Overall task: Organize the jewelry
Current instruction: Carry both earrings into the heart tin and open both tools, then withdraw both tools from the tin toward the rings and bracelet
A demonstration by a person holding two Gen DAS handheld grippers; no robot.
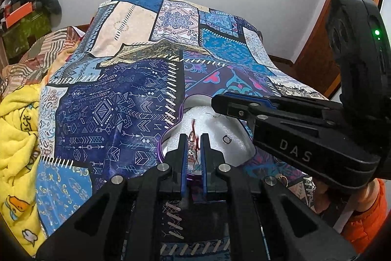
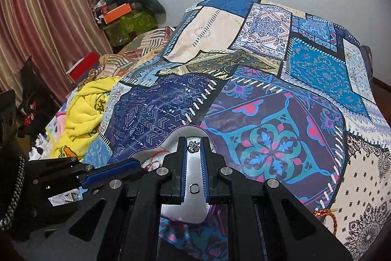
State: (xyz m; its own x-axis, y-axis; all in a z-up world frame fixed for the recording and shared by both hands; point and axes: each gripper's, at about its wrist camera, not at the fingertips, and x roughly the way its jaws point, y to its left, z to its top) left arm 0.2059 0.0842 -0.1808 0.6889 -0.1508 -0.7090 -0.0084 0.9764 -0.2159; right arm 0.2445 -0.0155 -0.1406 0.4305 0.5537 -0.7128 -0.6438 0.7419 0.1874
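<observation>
- The left hand-held gripper (image 1: pixel 193 138) has its fingers drawn close, with a red-threaded jewelry piece (image 1: pixel 191 151) between the pads; it appears pinched, though fisheye blur leaves actual contact unconfirmed.
- That piece is hard to make out: a pale charm or bead section with red thread trailing ahead of the fingertips over the white foam.
- The right hand-held gripper (image 2: pixel 194 141) has its fingers spread, nothing between them. In the left wrist view it enters from the right and covers the far right part of the tray.
- The jewelry tray (image 1: pixel 171 131), purple-rimmed with a white foam insert, lies on the bed directly beneath both grippers. Its near edge is cut off by the gripper bodies in both views.
- A small dark ring (image 2: pixel 194 188) sits on the foam between the right gripper's fingers, near their base.
- A silver chain cluster (image 2: pixel 193 147) lies on the foam at the right gripper's fingertips; detail is too fine to resolve.
- An orange-red beaded bracelet (image 2: pixel 326 214) lies on the patchwork bedspread (image 2: pixel 268 89), right of the right gripper and outside the tray.
- A yellow blanket (image 1: pixel 17 129) is bunched left of the left gripper.
</observation>
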